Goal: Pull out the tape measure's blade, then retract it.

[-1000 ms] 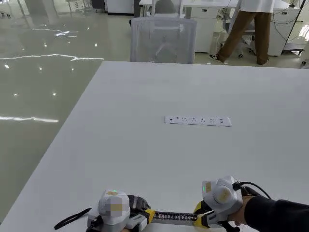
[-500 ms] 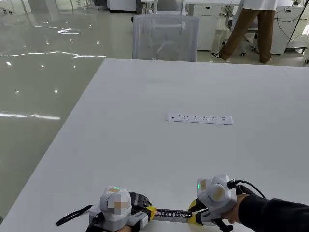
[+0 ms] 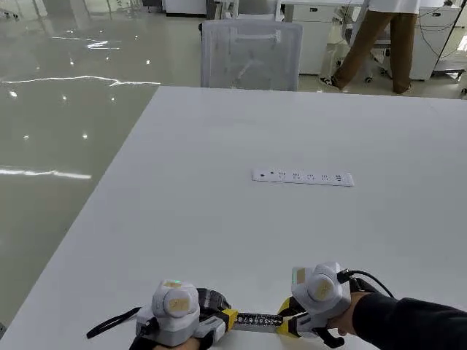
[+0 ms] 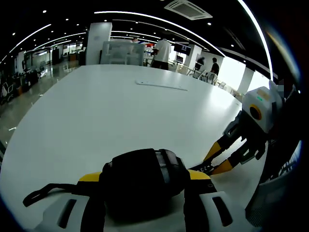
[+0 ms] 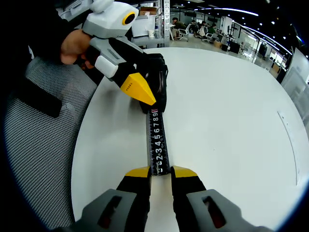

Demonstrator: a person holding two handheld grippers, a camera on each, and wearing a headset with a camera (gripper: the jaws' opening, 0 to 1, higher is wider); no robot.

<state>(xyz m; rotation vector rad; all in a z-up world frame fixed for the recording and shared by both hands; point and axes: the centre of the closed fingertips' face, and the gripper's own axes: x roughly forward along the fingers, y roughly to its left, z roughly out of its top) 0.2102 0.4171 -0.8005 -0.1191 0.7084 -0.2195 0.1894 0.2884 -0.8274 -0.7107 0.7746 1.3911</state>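
A black and yellow tape measure case [image 3: 212, 300] sits at the near edge of the white table [image 3: 219, 189], and my left gripper [image 3: 213, 325] is shut on it. In the left gripper view the case [image 4: 143, 180] sits between the grey fingers [image 4: 72, 213]. A short stretch of the blade [image 3: 257, 319] runs right to my right gripper [image 3: 285, 326]. In the right gripper view the yellow-tipped right gripper [image 5: 160, 173] is shut on the blade [image 5: 157, 140] at its end, with about nine centimetres of numbered blade out of the case [image 5: 158, 79].
A white power strip [image 3: 303, 177] lies mid-table. A black strap [image 3: 109, 325] trails left from the case. A mesh chair [image 3: 250, 55] stands at the far edge, a person [image 3: 379, 36] beyond it. The table's left edge [image 3: 87, 211] drops to the glossy floor.
The right gripper has moved left toward the case with the blade's end in it, so less blade shows. The left gripper and the case have stayed almost still.
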